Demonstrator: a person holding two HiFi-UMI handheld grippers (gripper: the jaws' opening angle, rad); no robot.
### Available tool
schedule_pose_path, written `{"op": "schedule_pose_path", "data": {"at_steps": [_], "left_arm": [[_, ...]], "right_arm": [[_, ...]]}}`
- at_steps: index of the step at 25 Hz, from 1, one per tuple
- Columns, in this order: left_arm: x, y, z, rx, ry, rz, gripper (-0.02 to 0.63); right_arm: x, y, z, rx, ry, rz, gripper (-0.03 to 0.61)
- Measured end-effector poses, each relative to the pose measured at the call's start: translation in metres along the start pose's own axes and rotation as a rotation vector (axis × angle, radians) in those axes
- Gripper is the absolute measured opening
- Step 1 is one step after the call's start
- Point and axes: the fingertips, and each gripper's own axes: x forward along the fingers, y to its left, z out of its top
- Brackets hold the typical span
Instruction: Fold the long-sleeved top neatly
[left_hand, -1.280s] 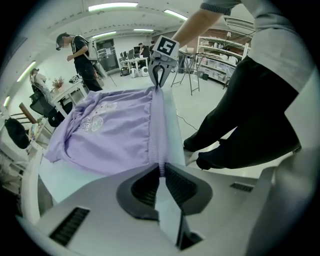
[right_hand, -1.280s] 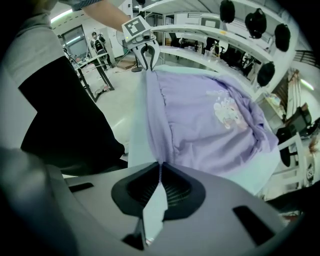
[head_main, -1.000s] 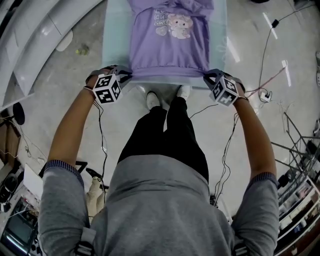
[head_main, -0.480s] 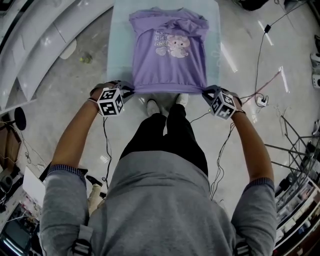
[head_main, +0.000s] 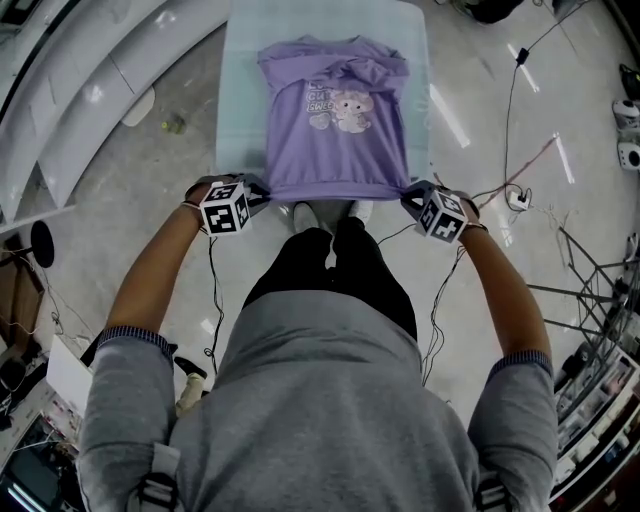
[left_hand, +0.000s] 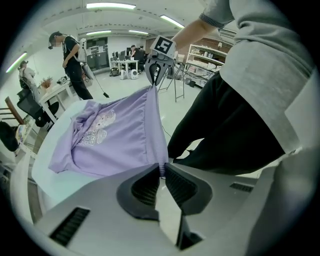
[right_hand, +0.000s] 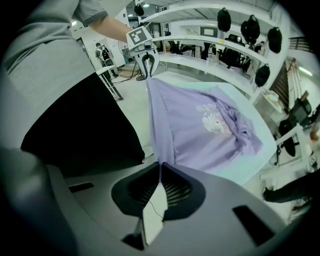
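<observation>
A lilac long-sleeved top (head_main: 335, 120) with a cartoon print lies on a pale table (head_main: 240, 90), its sleeves folded in over the chest. Its hem is stretched taut in the air past the table's near edge. My left gripper (head_main: 262, 188) is shut on the hem's left corner, seen pinched between the pads in the left gripper view as the hem (left_hand: 161, 167). My right gripper (head_main: 406, 192) is shut on the right corner of the hem (right_hand: 160, 165). Each gripper shows in the other's view: the right gripper (left_hand: 156, 75), the left gripper (right_hand: 148, 64).
The person's dark trousers (head_main: 330, 270) and white shoes (head_main: 305, 212) stand right at the table's near edge. Cables (head_main: 520, 120) trail over the floor at the right. White curved shelving (head_main: 90, 90) runs along the left. People (left_hand: 70, 55) stand in the room behind.
Both grippers have lifted and drawn the hem toward the person, keeping it stretched. The top has slid nearer on the table, and more of the table shows beyond its collar.
</observation>
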Motion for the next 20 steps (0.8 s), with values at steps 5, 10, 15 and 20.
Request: {"op": "schedule_pose_path", "data": {"at_steps": [5, 10, 15, 20], "left_arm": [[0.002, -0.006, 0.000, -0.015, 0.016, -0.050, 0.049], [0.012, -0.056, 0.013, -0.048, 0.028, -0.070, 0.049], [0.012, -0.076, 0.018, -0.059, 0.057, -0.094, 0.049], [0.011, -0.073, 0.024, -0.065, 0.043, -0.091, 0.050]], "right_arm": [[0.001, 0.000, -0.001, -0.010, 0.009, 0.055, 0.028], [0.000, 0.046, -0.023, -0.020, -0.005, 0.097, 0.028], [-0.005, 0.067, -0.029, -0.033, -0.017, 0.126, 0.028], [-0.012, 0.059, -0.030, -0.034, -0.013, 0.126, 0.029]]}}
